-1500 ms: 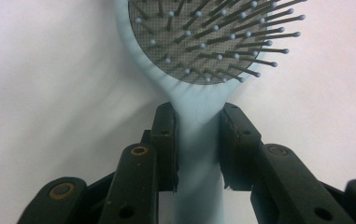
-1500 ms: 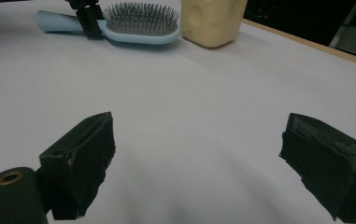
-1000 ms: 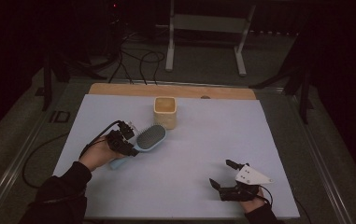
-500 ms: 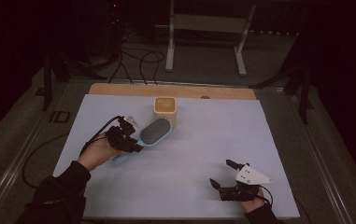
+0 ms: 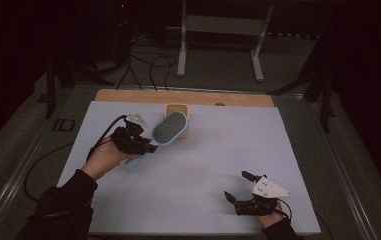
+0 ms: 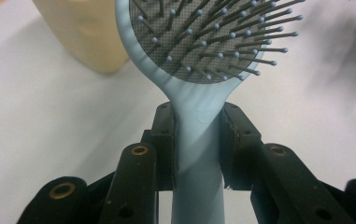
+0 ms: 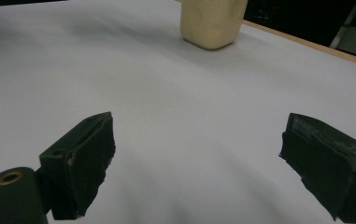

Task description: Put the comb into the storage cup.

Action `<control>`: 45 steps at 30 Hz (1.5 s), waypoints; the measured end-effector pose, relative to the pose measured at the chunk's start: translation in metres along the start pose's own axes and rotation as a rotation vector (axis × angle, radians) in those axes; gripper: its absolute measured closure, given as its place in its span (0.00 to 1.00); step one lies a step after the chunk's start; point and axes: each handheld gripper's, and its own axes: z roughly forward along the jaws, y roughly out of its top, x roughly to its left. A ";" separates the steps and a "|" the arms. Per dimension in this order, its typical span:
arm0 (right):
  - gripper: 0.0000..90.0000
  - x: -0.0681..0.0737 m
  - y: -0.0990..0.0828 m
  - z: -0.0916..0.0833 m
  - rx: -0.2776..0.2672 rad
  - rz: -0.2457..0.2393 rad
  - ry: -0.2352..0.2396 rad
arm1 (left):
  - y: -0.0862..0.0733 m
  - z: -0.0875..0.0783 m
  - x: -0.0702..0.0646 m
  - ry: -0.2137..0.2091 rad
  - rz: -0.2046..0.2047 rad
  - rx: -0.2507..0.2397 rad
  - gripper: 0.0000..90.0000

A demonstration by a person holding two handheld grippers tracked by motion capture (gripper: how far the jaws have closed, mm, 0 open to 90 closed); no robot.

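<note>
I have the left hand-held gripper clamped on the handle of the pale blue plastic paddle hairbrush, just below the bristled head, so the head juts out ahead of the pads and clear of the white counter, bristles facing up. Just beyond the brush head stands the cream-coloured plastic cup, which I judge to be the place for the brush. My right hand-held gripper rests low near my edge, well apart, its jaws wide and empty.
</note>
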 end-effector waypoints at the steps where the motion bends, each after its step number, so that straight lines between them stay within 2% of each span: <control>1: 0.10 -0.001 0.000 0.000 0.001 -0.002 -0.002 | 0.002 -0.003 0.000 0.009 -0.006 -0.018 0.78; 3: 0.10 -0.001 0.000 0.000 0.001 -0.003 -0.001 | 0.004 -0.006 0.000 0.005 -0.006 -0.040 0.78; 4: 0.10 0.000 0.000 0.000 0.001 -0.003 -0.002 | 0.006 -0.007 -0.001 0.026 -0.003 -0.047 0.78; 10: 0.10 0.000 0.000 0.000 -0.003 -0.004 -0.003 | 0.014 -0.012 -0.001 0.049 -0.011 -0.092 0.78; 14: 0.10 0.000 0.000 0.000 0.000 -0.004 -0.002 | 0.020 -0.014 -0.001 0.068 -0.040 -0.124 0.78; 21: 0.10 -0.001 0.000 0.000 -0.002 -0.007 -0.004 | 0.028 -0.017 0.000 0.096 -0.054 -0.197 0.78; 30: 0.10 0.000 0.001 0.000 -0.001 -0.009 0.001 | 0.035 -0.019 0.004 0.166 -0.113 -0.304 0.78; 36: 0.10 0.000 0.000 0.000 0.000 -0.008 0.001 | 0.039 -0.017 0.009 0.163 -0.125 -0.331 0.78; 37: 0.10 0.000 0.000 0.000 0.000 -0.010 0.001 | 0.040 -0.015 0.010 0.176 -0.117 -0.341 0.78; 39: 0.10 0.000 0.000 0.000 0.000 -0.012 0.001 | 0.041 -0.014 0.012 0.173 -0.104 -0.364 0.78; 45: 0.10 0.000 0.000 0.000 0.001 -0.010 0.000 | 0.048 -0.010 0.014 0.168 -0.119 -0.422 0.78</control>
